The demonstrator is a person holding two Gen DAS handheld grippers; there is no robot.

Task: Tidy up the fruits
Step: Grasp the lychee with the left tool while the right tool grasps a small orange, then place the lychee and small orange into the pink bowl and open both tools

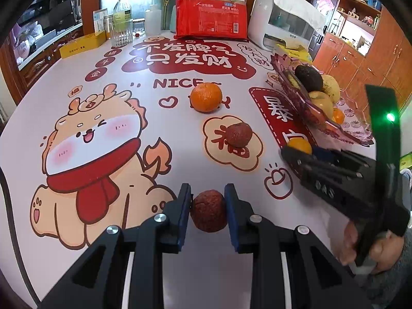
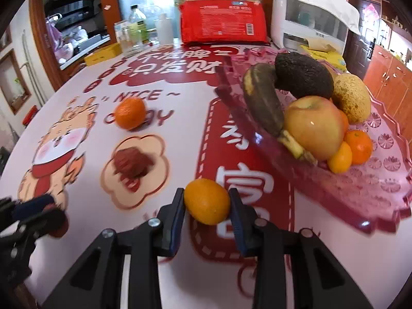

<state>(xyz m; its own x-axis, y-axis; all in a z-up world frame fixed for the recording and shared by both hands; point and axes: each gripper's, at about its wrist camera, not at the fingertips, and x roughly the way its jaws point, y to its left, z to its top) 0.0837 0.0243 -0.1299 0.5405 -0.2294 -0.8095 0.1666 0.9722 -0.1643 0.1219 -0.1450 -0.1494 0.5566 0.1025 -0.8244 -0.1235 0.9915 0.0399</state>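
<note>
My left gripper (image 1: 208,209) is shut on a rough dark-red fruit (image 1: 209,212), low over the table. My right gripper (image 2: 207,203) is shut on a small orange kumquat (image 2: 207,202), just left of the pink glass fruit tray (image 2: 373,188); it also shows in the left wrist view (image 1: 298,149). The tray holds an apple (image 2: 314,127), a dark banana (image 2: 265,100), an avocado (image 2: 303,76), a yellow pear (image 2: 352,97) and small oranges (image 2: 359,146). On the table lie a mandarin (image 1: 206,97) and a second red fruit (image 1: 239,135).
At the table's far edge stand a red package of paper cups (image 1: 211,18), a white appliance (image 1: 285,23), a clear bottle (image 1: 122,13), a glass (image 1: 121,33) and a yellow box (image 1: 82,45). Wooden cabinets (image 1: 360,59) are on the right.
</note>
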